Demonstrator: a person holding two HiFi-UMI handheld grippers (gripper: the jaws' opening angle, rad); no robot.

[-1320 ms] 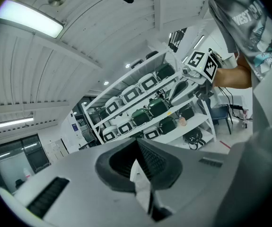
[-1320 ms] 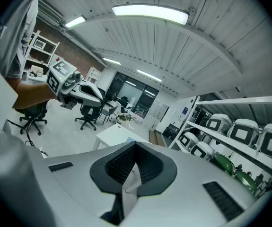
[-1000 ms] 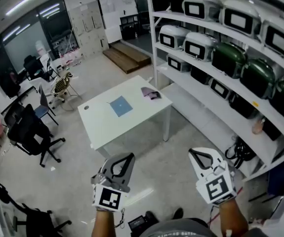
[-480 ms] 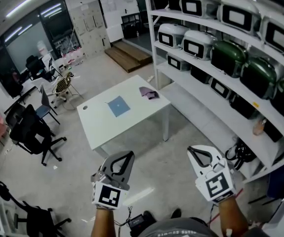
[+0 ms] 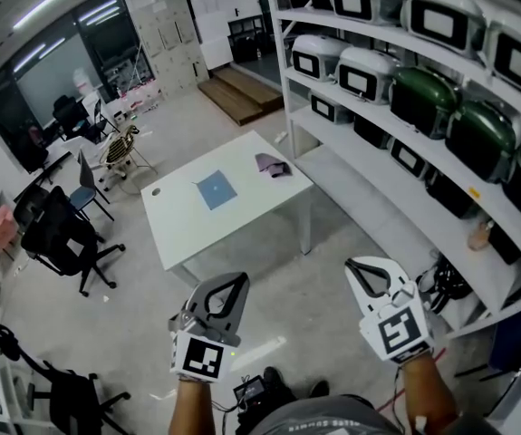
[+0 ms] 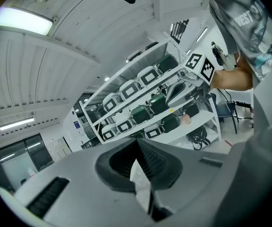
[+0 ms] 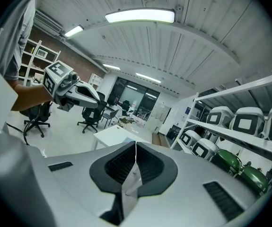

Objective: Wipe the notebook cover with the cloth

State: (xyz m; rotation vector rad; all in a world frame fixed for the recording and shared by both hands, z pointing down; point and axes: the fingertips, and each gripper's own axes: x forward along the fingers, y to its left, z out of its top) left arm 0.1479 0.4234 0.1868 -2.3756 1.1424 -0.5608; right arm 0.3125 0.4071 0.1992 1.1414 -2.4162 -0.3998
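A white table point(image 5: 242, 220) stands on the floor well ahead of me. On it lie a blue notebook point(image 5: 217, 189) near the middle and a crumpled purple cloth point(image 5: 272, 164) at its far right corner. My left gripper point(image 5: 239, 280) and right gripper point(image 5: 352, 265) are held up side by side, far short of the table. Both are shut with nothing between the jaws, as the left gripper view point(image 6: 136, 140) and right gripper view point(image 7: 136, 143) show. The right gripper view looks over the table's edge point(image 7: 113, 135).
Tall white shelves point(image 5: 351, 152) loaded with white and green appliances run along the right. Black office chairs point(image 5: 61, 238) stand at the left. A wooden step point(image 5: 240, 93) lies beyond the table. Cables point(image 5: 437, 279) are coiled under the shelves. A small dark disc point(image 5: 156, 191) sits on the table's left edge.
The head view has shifted slightly, so the table sits a little higher in it. Both grippers keep their place and stay shut.
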